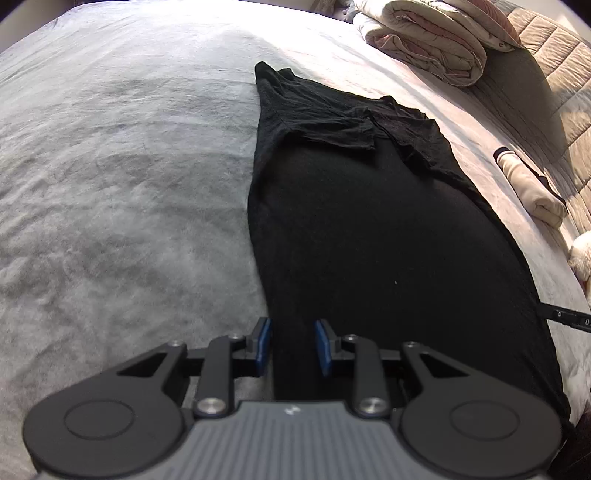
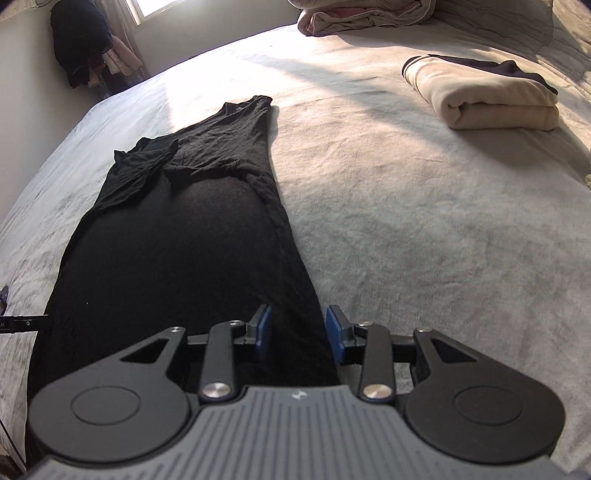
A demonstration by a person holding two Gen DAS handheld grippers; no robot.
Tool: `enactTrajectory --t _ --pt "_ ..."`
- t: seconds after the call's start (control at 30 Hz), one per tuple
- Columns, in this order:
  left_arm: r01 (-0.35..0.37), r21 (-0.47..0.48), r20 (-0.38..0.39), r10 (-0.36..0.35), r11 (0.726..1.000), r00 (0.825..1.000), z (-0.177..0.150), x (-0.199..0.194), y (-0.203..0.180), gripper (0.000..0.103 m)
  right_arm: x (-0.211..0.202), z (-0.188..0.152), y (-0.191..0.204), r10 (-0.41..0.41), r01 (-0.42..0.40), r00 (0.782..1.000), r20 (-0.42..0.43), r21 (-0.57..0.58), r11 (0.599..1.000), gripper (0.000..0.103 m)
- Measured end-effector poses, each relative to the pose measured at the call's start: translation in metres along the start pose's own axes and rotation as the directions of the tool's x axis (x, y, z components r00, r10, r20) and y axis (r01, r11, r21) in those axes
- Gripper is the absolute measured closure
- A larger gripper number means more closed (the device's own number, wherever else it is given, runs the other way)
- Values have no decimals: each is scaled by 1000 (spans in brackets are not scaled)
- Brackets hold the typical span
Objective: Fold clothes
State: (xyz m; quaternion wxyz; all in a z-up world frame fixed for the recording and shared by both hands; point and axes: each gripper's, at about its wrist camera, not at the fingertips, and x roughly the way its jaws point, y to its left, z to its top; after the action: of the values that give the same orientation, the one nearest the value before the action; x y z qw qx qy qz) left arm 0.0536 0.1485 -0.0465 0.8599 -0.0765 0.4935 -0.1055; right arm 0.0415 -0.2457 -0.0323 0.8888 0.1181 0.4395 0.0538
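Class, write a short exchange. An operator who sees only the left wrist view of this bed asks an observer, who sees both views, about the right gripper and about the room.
Operator: My view barely shows the right gripper. Is it open?
Observer: Yes. Its blue pads stand apart above the near right edge of the black garment, and they pinch nothing.
Operator: Is there anything past the bed that I can't see?
Observer: Dark clothes hang in the far corner, next to a bright window.
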Motion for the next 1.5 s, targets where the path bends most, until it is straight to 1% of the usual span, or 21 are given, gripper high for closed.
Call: enactTrajectory --t 0.17,0.33,0.43,0.63,0.8,0.9,1.1,1.17,1.2,1.27,1.4,1.43,1.5 --pt "-22 65 -18 23 998 1000 -42 -21 -14 76 -27 -36 -14 16 -16 1000 -4 10 1000 66" --pt "-30 126 -21 33 992 999 -83 -43 -26 76 -50 -63 -23 39 -38 999 -8 15 999 66" --pt "-28 139 -30 32 990 999 -101 -55 -27 76 -64 -77 -28 51 -51 999 -18 15 999 66" --pt "45 84 -51 -41 995 998 -126 -72 -15 76 -81 -99 -38 119 -117 992 -47 31 993 66" --pt "125 -9 -47 -125 992 991 -138 -77 0 76 -88 -108 -56 213 -205 975 -61 120 971 66" --pt "174 -54 -46 -176 983 983 -143 -75 5 76 -90 -112 -67 274 -258 959 -69 182 949 66" --pt "258 -122 -55 -266 958 962 -143 -70 17 76 -89 -114 -84 363 -331 930 -62 295 896 65" --pt "294 -158 -56 -306 943 950 -142 -66 23 76 -86 -112 -88 391 -352 919 -61 323 878 61" --pt "314 -171 -56 -327 934 943 -142 -65 26 76 -85 -112 -89 406 -365 912 -60 335 869 57" --pt "353 -198 -51 -369 914 928 -142 -61 33 76 -81 -109 -92 441 -393 896 -59 357 847 54" --pt "433 -250 -33 -454 866 890 -144 -54 45 75 -73 -105 -94 485 -425 872 -68 386 819 53" --pt "456 -269 -26 -480 848 877 -144 -51 48 75 -71 -104 -93 492 -431 867 -72 387 815 53" --pt "485 -292 -17 -512 824 859 -145 -46 50 74 -68 -102 -91 502 -438 861 -82 382 814 53"
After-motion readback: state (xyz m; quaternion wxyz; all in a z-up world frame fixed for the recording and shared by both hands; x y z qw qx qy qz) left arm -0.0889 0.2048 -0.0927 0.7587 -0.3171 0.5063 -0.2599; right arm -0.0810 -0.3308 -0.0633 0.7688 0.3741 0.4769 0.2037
